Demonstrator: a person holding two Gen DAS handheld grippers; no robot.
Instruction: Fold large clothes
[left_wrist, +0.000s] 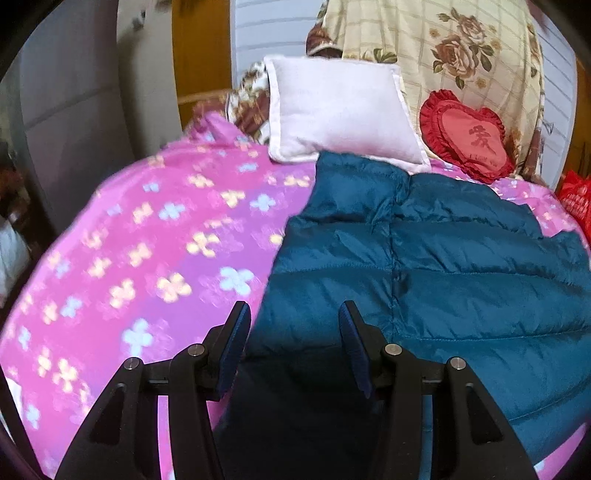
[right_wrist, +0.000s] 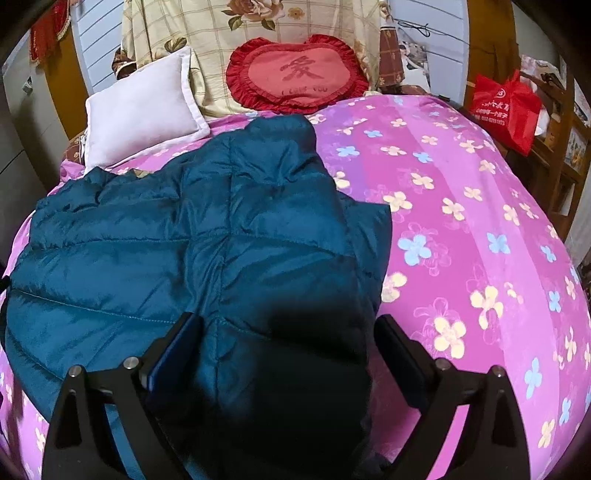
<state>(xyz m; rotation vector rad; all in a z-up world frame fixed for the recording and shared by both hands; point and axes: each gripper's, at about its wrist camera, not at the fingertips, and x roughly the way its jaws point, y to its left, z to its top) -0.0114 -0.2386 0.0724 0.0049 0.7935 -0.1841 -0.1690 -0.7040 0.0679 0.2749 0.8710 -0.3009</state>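
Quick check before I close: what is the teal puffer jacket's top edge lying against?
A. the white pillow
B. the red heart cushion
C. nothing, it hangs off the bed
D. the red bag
A: the teal puffer jacket reaches up to the white pillow, its top edge overlapping the pillow's lower edge.

Jacket (right_wrist: 207, 243) on bedspread (right_wrist: 461, 221), pillow (right_wrist: 140, 110) behind (2 cushions), bag (right_wrist: 506, 107) right

Red heart cushion (right_wrist: 297, 75): large Chinese character 爱, small "I LOVE YOU" line under it, faint. Red bag (right_wrist: 508, 107): white logo, Chinese text and a phone number, too blurred to read.
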